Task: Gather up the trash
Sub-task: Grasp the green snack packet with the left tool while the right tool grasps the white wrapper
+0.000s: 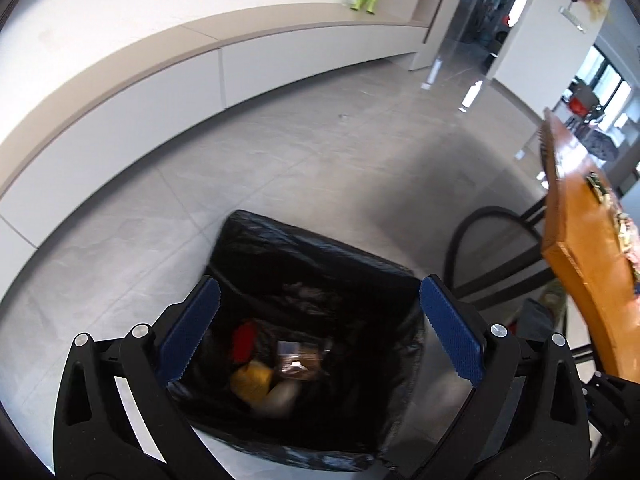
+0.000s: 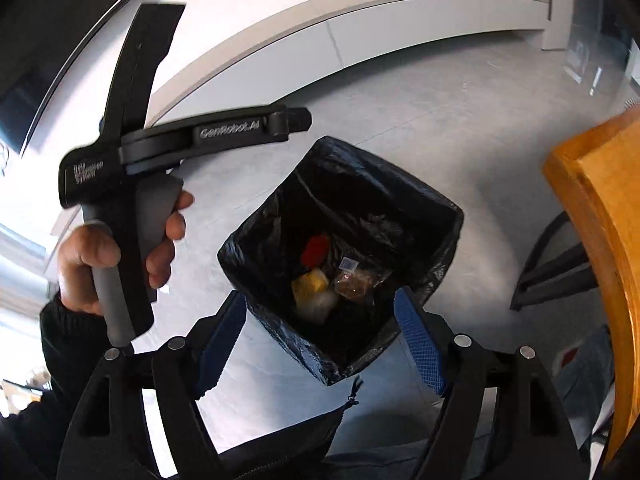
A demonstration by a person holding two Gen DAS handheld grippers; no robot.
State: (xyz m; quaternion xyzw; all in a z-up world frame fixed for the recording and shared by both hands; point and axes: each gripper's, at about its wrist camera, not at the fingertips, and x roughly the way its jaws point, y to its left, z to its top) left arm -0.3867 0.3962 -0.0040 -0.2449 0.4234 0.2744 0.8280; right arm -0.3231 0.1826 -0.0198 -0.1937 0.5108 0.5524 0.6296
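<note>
Grey tiled floor (image 1: 320, 152) is carrying a black-lined bin (image 1: 304, 248) under two spread claws.

Left claw (image 1: 320, 330) is hanging with its blue pads wide apart and gripping nothing, directly above the bin mouth; right claw (image 2: 320, 338) is likewise gaping empty, just short of the bin's near rim. Below and ahead of both, red, yellow and clear-wrapped trash (image 2: 328, 276) is lying at the bag's bottom. Orange wooden worktop (image 2: 600, 240) is standing to the right.
</note>
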